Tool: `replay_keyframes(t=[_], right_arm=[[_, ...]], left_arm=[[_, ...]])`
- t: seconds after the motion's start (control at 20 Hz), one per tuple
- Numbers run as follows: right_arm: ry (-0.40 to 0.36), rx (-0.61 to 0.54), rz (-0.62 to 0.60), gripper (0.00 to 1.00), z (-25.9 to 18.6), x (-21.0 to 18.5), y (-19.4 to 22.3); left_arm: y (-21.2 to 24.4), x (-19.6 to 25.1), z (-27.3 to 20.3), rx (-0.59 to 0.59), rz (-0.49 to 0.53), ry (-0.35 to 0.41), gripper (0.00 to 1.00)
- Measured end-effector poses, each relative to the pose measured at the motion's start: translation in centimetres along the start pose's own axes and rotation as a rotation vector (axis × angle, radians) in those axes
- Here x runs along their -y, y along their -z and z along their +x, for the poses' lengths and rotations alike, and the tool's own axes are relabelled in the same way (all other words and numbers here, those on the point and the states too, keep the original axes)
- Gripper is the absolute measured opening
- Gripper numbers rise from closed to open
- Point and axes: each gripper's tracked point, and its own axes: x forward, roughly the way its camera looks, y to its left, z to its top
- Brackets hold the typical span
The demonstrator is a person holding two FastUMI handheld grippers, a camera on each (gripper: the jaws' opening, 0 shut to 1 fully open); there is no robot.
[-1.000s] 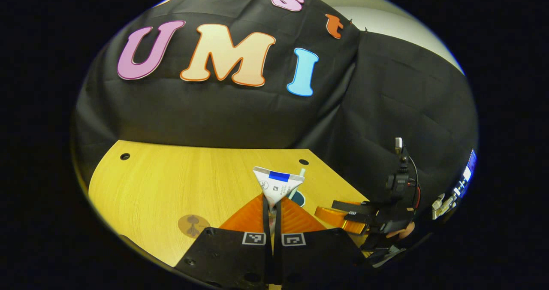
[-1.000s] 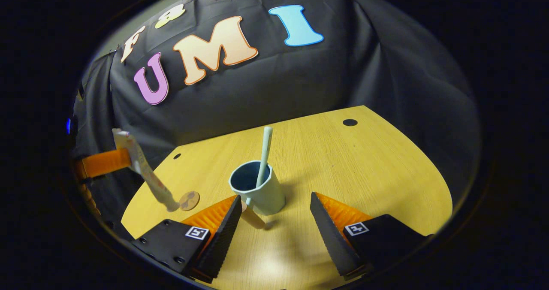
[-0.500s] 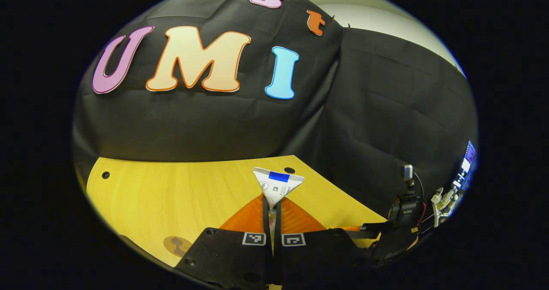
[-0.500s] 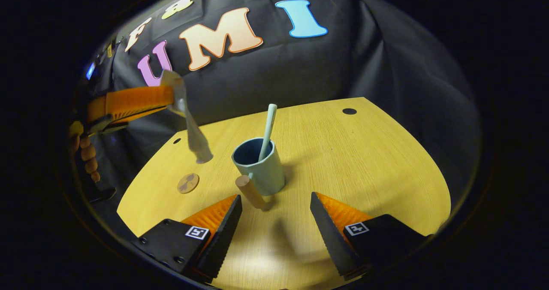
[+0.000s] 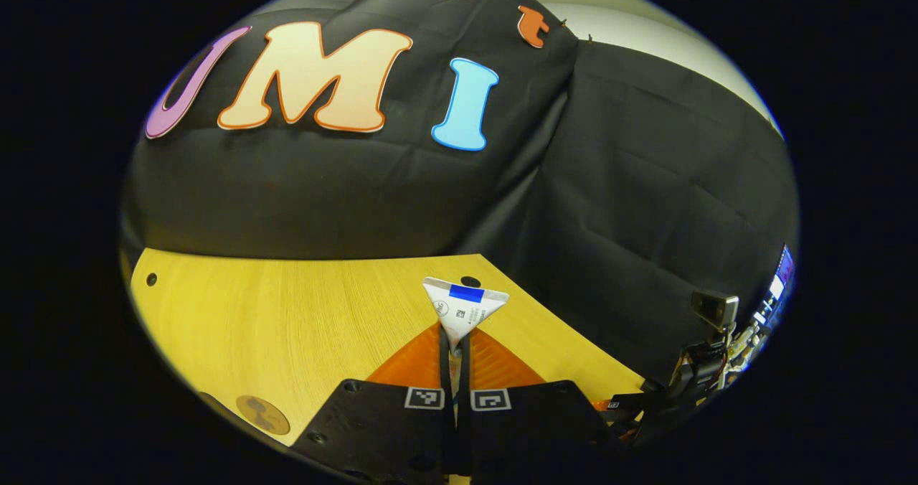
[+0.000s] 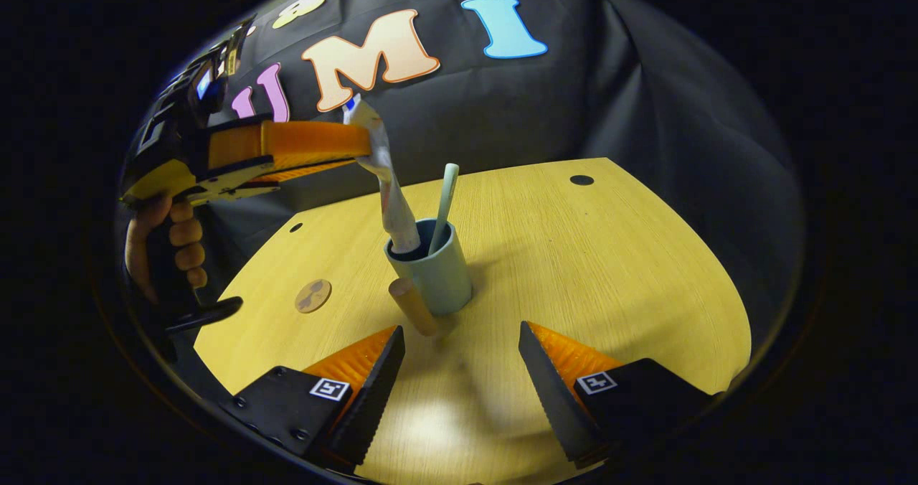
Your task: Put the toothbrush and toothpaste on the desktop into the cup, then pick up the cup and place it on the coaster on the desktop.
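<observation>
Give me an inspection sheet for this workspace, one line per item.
Surface: wooden desktop with small round holes.
Job's things: cup upright with the toothbrush standing in it; toothpaste held at its crimped end, cap end dipping into the cup's mouth; coaster bare, apart from the cup.
Clutter: nothing seen.
Grippers: left hand-held gripper shut on the toothpaste, a hand on its grip; right hand-held gripper open, low over the desktop in front of the cup.
Cables: nothing seen clearly.
Surroundings: black cloth wall.
</observation>
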Motion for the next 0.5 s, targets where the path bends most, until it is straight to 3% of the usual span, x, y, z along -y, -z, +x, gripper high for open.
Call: replay_keyframes(t=[0.35, 0.45, 0.5], right_arm=[[0.005, -0.010, 0.005, 0.94, 0.4, 1.3, -0.4], [-0.005, -0.013, 0.009, 0.99, 0.5, 1.2, -0.6], [-0.015, -0.017, 0.009, 0.94, 0.6, 1.1, -0.7]], left_arm=[[2.3, 0.0, 1.2, -0.059, -0.017, -0.036, 0.00], [3.3, 0.6, 0.7, -0.079, -0.043, -0.025, 0.00], [3.2, 0.6, 0.4, -0.064, -0.045, -0.031, 0.17]])
